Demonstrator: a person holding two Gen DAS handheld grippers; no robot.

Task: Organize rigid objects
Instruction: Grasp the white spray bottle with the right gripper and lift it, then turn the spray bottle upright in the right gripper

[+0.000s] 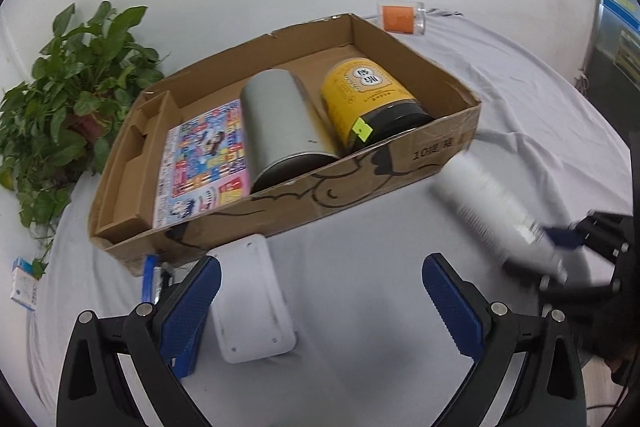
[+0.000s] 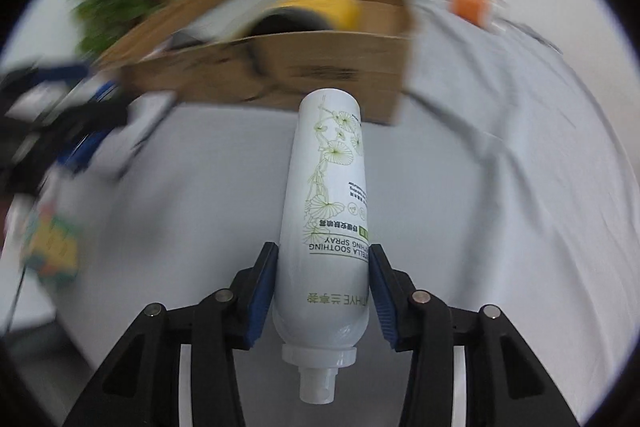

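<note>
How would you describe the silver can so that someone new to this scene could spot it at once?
Start at the cardboard box on the grey cloth. Three things lie in it: a colourful booklet flat on the floor at the left, a yellow jar at the right, and between them the silver can, on its side. It alone is plain metal with no label.

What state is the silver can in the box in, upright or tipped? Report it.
Tipped. The silver can lies on its side in the cardboard box, beside the yellow jar.
</note>
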